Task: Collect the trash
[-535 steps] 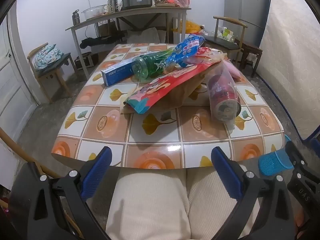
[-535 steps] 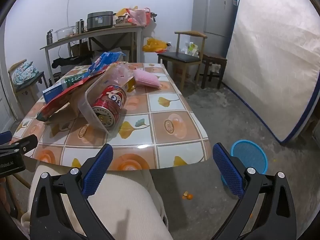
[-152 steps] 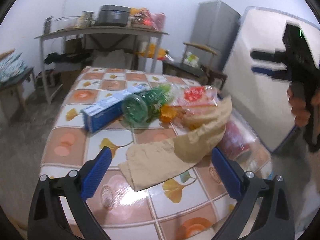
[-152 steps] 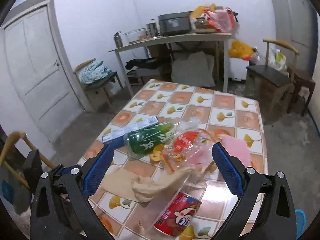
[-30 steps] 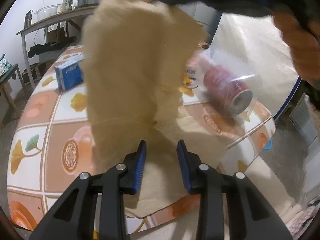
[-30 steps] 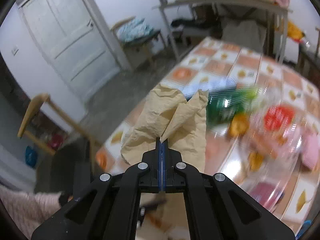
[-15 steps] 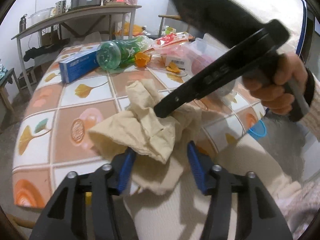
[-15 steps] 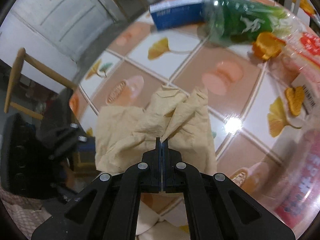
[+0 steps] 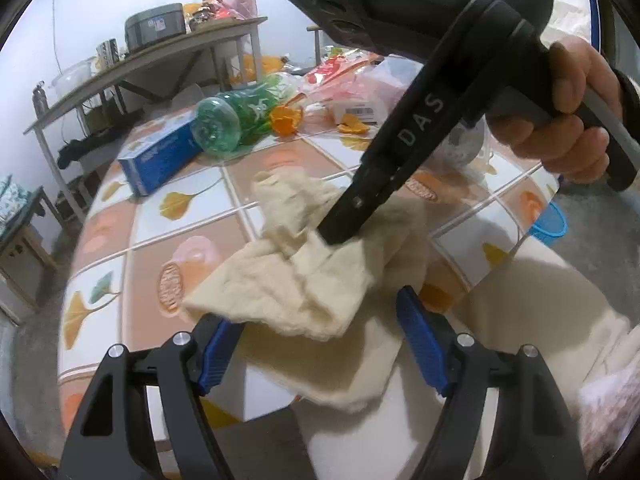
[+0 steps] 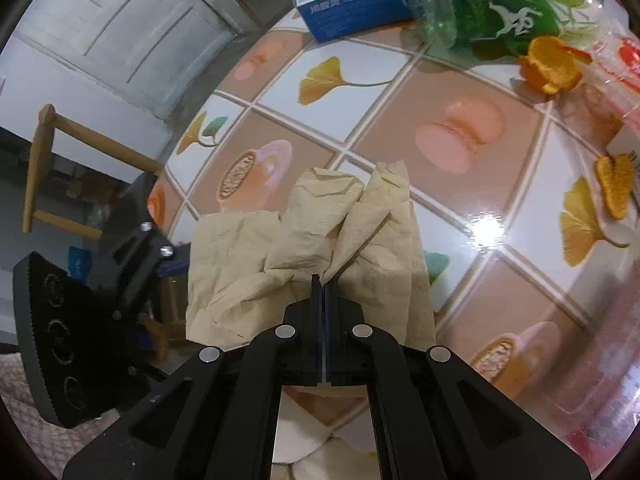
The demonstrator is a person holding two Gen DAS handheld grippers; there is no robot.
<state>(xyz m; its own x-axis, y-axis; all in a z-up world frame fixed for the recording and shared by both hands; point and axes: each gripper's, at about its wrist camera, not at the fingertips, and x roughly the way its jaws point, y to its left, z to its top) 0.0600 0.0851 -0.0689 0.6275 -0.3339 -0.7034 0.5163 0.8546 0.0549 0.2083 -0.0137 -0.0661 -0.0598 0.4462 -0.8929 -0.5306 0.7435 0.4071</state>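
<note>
Left wrist view: left gripper (image 9: 320,340) jaws have just been opening, now spread either side of the crumpled paper (image 9: 304,280) at the surface (image 9: 192,208) edge. Right wrist view: right gripper (image 10: 322,280) jaws pressed together, pinching a paper fold; bottle (image 10: 492,12) and box (image 10: 348,8) beyond.

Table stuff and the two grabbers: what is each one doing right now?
Right gripper: shut, pinching the paper bag.
Left gripper: jaws just opened, wide apart.
Paper bag: crumpled, hanging over the table edge.
Green bottle: lying on its side.
Blue box: lying flat.
Orange peel: loose on table.
</note>
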